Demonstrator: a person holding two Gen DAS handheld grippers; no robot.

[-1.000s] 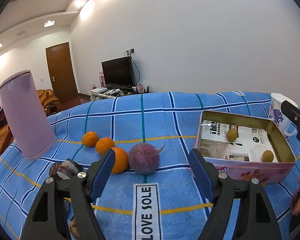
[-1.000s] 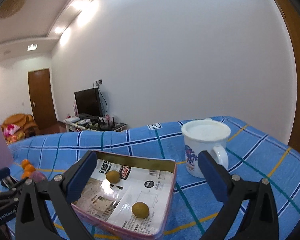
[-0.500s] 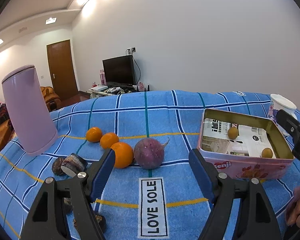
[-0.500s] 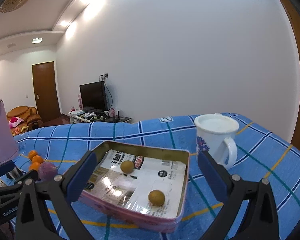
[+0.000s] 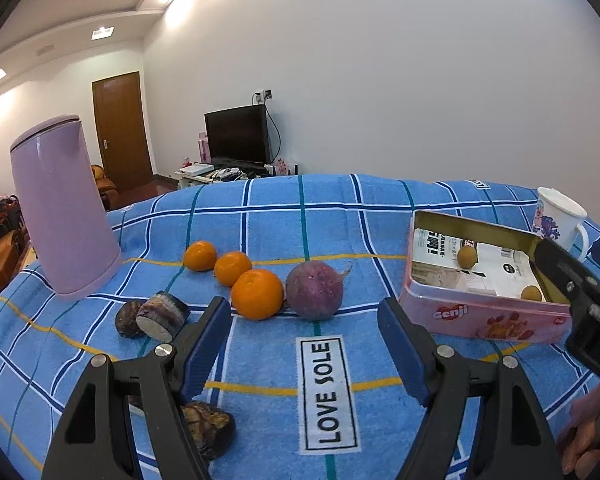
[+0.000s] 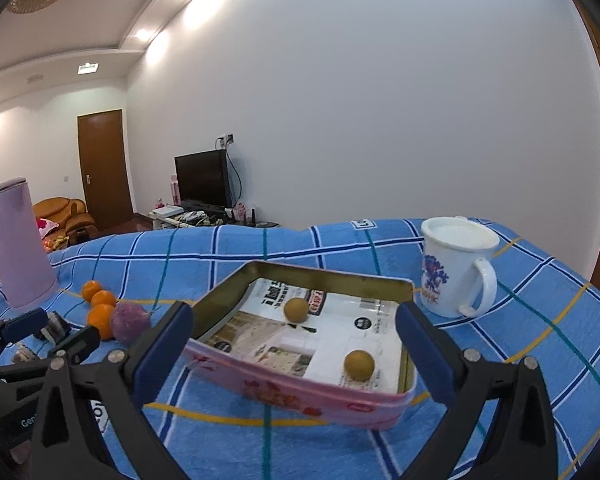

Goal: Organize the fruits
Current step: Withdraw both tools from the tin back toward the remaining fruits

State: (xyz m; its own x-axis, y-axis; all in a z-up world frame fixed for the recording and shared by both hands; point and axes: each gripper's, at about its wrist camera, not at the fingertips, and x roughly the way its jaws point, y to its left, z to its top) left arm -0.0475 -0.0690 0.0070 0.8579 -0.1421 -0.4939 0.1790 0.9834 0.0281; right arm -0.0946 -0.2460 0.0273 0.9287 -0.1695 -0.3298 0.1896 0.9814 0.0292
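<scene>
Three oranges (image 5: 257, 293) lie in a diagonal row on the blue checked cloth, with a purple round fruit (image 5: 314, 296) touching the nearest one. My left gripper (image 5: 304, 344) is open and empty, a short way in front of that pair. A pink tin (image 6: 300, 392) lined with printed paper holds two small yellow-brown fruits (image 6: 296, 310) (image 6: 358, 365). My right gripper (image 6: 292, 344) is open and empty over the tin's near wall. The same tin (image 5: 484, 320) shows at the right in the left wrist view. Dark brown pieces (image 5: 152, 316) lie left of the left gripper.
A tall lilac jug (image 5: 62, 208) stands at the back left. A white mug (image 6: 456, 266) with a blue pattern stands behind the tin on the right. A dark lump (image 5: 210, 424) lies under the left finger. A person's hand (image 5: 584, 436) shows at the lower right edge.
Both views have pulled back and shifted: the fruits and tin sit farther from the left gripper, and the right view now takes in the oranges and jug. Both grippers stay open.
</scene>
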